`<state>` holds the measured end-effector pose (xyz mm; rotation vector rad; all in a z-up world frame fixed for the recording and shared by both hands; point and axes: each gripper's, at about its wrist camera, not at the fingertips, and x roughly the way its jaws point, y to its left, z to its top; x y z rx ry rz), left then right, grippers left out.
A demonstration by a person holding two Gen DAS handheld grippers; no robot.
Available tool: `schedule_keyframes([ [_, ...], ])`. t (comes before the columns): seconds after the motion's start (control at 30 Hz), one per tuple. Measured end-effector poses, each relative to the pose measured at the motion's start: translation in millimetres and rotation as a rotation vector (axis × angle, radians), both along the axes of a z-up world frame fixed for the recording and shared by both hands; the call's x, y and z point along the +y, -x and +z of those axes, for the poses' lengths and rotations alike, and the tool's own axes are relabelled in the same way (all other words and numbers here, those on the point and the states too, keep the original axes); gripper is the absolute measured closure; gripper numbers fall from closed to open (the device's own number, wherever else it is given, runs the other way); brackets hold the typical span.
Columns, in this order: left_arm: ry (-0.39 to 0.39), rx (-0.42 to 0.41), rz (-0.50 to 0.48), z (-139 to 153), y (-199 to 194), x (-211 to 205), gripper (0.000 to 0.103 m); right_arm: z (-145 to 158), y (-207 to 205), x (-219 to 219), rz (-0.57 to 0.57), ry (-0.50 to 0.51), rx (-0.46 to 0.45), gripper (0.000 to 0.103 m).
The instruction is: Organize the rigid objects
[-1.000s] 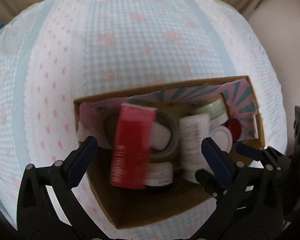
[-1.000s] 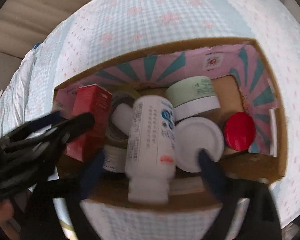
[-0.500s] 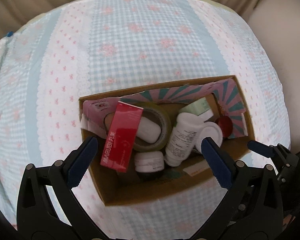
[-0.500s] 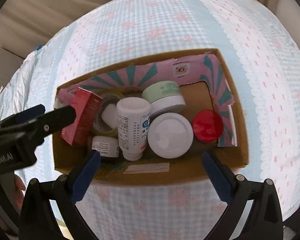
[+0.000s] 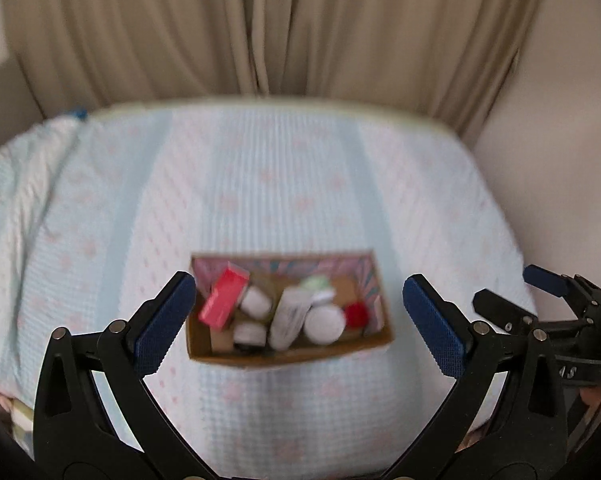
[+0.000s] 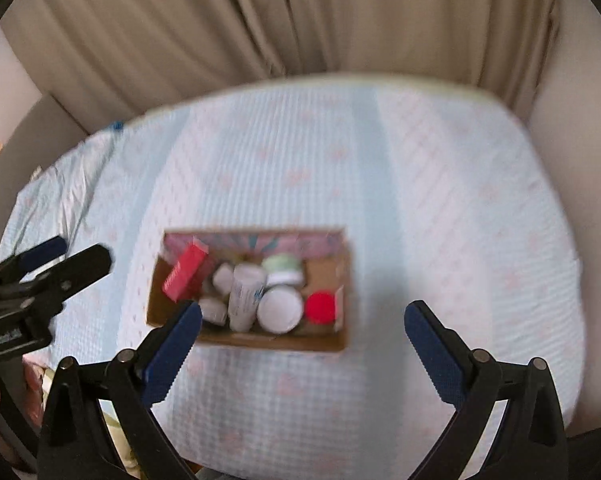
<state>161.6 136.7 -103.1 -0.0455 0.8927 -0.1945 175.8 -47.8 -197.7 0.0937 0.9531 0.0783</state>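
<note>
A brown cardboard box (image 5: 284, 354) with a pink and teal lining sits on the checked bedspread; it also shows in the right wrist view (image 6: 284, 340). Inside lie a red carton (image 5: 223, 300), a white bottle (image 5: 289, 314), a white round lid (image 5: 324, 323), a red cap (image 5: 356, 315), a green-lidded jar (image 6: 282, 266) and small white jars. My left gripper (image 5: 300, 312) is open and empty, held back from and above the box. My right gripper (image 6: 302, 336) is open and empty too. Both views are blurred.
The bedspread (image 5: 300, 184) is pale blue and white with pink marks. Beige curtains (image 5: 280, 28) hang behind the bed. A bare wall (image 5: 560, 140) stands at the right. The left gripper also shows at the left of the right wrist view (image 6: 48, 264).
Both grippers have pulled back and up from the box, which now looks small and far. The red carton and white bottle lie in the box. The curtains have come into view.
</note>
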Motion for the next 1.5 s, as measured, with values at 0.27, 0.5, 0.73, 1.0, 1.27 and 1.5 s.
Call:
schedule_keyframes([
  [0.27, 0.003, -0.307, 0.061, 102, 70, -10, 0.000, 122, 62, -25, -0.043, 0.091, -0.290, 0.002],
  [0.5, -0.025, -0.403, 0.084, 112, 98, -11, 0.000, 157, 99, -31, -0.082, 0.121, -0.422, 0.002],
  [0.73, -0.007, -0.423, 0.100, 117, 106, -6, 0.000, 167, 110, -32, -0.096, 0.131, -0.485, 0.002],
  [1.0, -0.023, -0.427, 0.100, 119, 104, -7, 0.000, 168, 107, -32, -0.099, 0.125, -0.493, 0.002],
  [1.27, -0.034, -0.426, 0.098, 119, 106, -11, 0.000, 168, 106, -32, -0.107, 0.120, -0.498, 0.002],
  [1.5, -0.038, -0.428, 0.098, 120, 106, -11, 0.000, 169, 106, -33, -0.108, 0.118, -0.493, 0.002],
])
